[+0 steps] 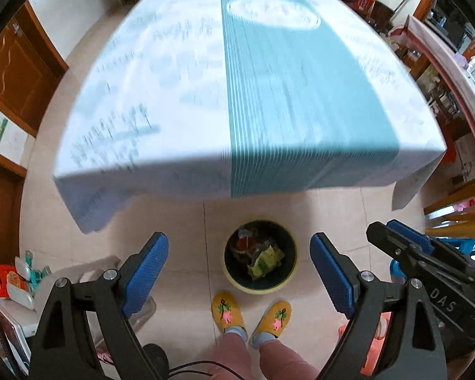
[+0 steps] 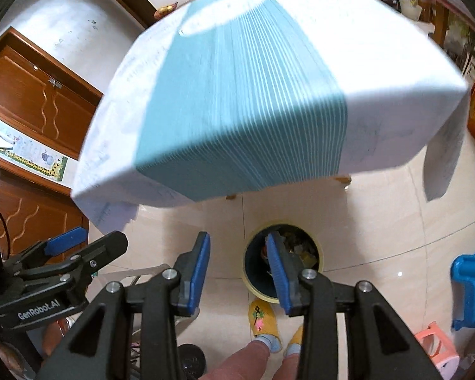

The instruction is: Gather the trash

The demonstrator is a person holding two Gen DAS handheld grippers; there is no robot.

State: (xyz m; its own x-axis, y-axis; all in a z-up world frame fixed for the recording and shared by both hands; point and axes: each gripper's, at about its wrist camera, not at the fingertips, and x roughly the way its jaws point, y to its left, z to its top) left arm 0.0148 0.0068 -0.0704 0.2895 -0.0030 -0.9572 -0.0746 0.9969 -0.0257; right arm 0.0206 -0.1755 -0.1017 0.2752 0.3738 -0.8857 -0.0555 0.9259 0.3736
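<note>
On the tiled floor [image 1: 180,221], just in front of the desk [image 1: 180,72]: a round bin [image 1: 260,286] with yellow rim and dark inside, holding trash [image 1: 262,261], namely crumpled yellow-green wrappers, something red-brown and a few grey scraps. Same bin [image 2: 313,288] seen from the right wrist view, partly hidden behind one blue pad.

Left gripper [image 1: 239,274]: jaws spread wide, nothing between the pads, touching nothing; the bin visible in the gap far below. In the right wrist view, left gripper [image 2: 63,247] at the left edge, empty too.

Right gripper [image 2: 238,269]: jaws about half apart, no thing between them, pads pressing on nothing. In the left wrist view, right gripper [image 1: 395,237] at the right side, only its black body and blue tips visible.

Desk covered with a white cloth [image 1: 142,110] with faint print and a wide teal stripe [image 1: 285,95] down the middle; picture blurred there, so small details not readable. No trash visible on the cloth.

Near the bin: two feet in yellow slippers [image 1: 228,313] with a pink flower pattern, legs below them. To the right, a blue plastic stool [image 2: 471,285] and a pink one [image 2: 440,345]. To the left, brown wooden doors [image 1: 19,69] and some packages [image 1: 12,281] on a low surface. Nothing between the grippers and the bin opening.
</note>
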